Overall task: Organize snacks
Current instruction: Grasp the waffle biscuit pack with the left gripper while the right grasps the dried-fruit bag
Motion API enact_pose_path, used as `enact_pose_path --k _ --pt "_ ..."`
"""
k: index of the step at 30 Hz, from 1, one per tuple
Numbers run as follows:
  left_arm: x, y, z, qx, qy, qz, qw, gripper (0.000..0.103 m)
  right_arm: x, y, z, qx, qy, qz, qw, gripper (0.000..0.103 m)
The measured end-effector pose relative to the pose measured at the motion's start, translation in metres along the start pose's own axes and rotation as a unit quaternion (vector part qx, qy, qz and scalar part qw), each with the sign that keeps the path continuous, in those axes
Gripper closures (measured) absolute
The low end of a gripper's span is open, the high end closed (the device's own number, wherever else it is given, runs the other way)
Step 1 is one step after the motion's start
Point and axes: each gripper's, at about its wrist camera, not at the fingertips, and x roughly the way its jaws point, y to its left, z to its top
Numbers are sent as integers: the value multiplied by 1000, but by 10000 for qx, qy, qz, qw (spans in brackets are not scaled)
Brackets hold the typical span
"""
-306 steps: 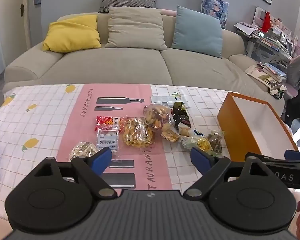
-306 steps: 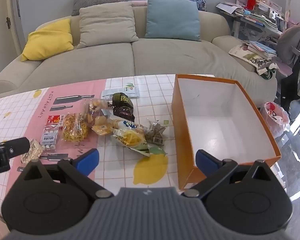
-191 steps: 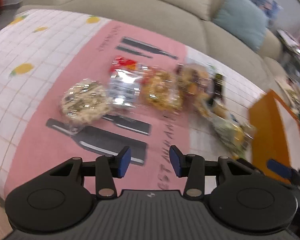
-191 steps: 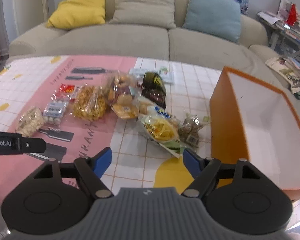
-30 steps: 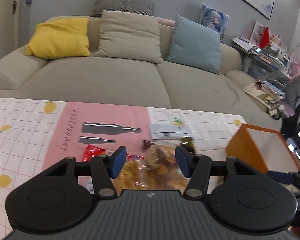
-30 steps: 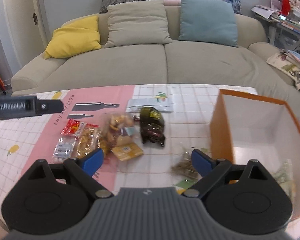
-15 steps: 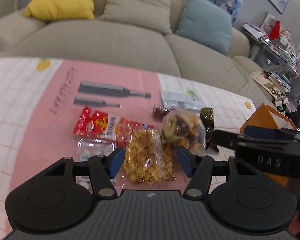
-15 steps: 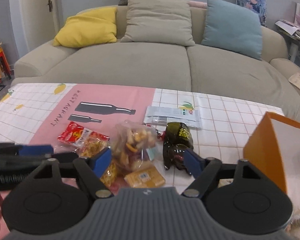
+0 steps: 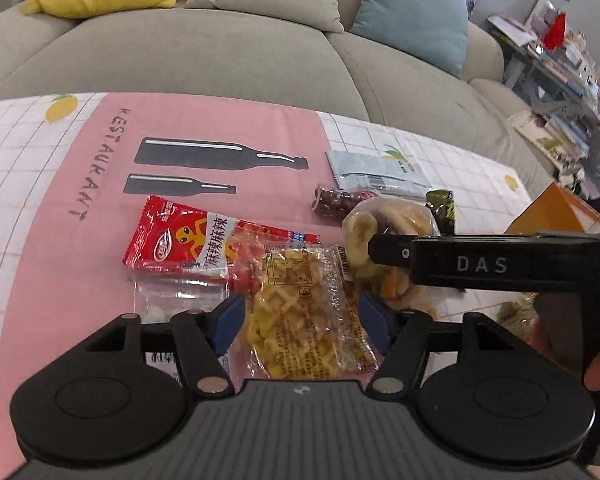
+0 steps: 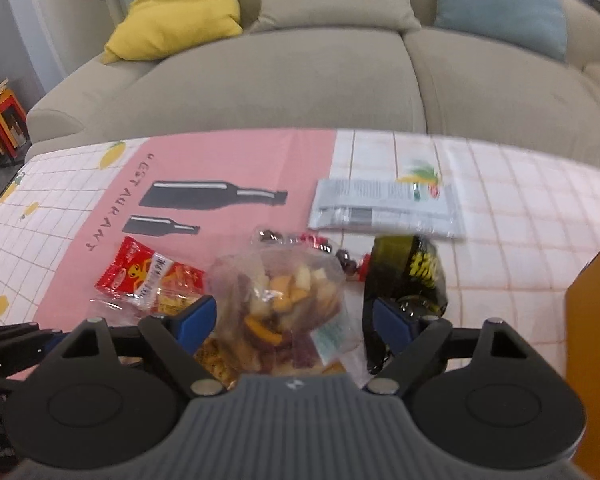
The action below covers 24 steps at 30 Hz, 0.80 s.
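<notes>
My left gripper [image 9: 302, 316] is open, its blue pads on either side of a clear pack of yellow waffle crackers [image 9: 304, 312]. A red spicy-snack packet [image 9: 188, 240] lies just beyond it. My right gripper [image 10: 294, 320] is open around a clear bag of mixed dried fruit [image 10: 284, 304], which also shows in the left wrist view [image 9: 388, 240]. A dark green packet [image 10: 412, 276] lies to the right of the bag. The right gripper's black finger [image 9: 480, 264] crosses the left wrist view. The orange box [image 9: 556, 216] stands at the right.
A silver flat sachet [image 10: 384, 208] and a small pack of dark round candies [image 9: 336, 200] lie farther back on the pink and white tablecloth [image 9: 80, 152]. A beige sofa [image 9: 220, 48] with cushions runs behind the table. A cluttered shelf [image 9: 560, 52] is at the far right.
Both grippers have dropped lower and closer to the snacks. The left now straddles the waffle pack and the right straddles the dried fruit bag. Earlier, several snacks went from the table into the box.
</notes>
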Motion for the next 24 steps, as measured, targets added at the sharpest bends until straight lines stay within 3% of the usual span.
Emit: enact_pose_path --k 2,7,16,21,24 --pt "5 -4 1 113 48 7 9999 21 3 -6 -3 211 13 231 9995 42" --pt "16 -14 -1 399 165 116 9990 16 -9 -11 -11 346 -116 189 9992 54" --pt "36 -32 -6 740 346 425 9958 3 -30 -33 -32 642 -124 35 9979 56" --pt "41 -39 -10 951 305 515 9937 4 -35 -36 -37 716 -125 41 9973 56" --pt "39 -40 -11 947 248 495 9940 14 -37 -37 -39 741 -120 50 9972 56"
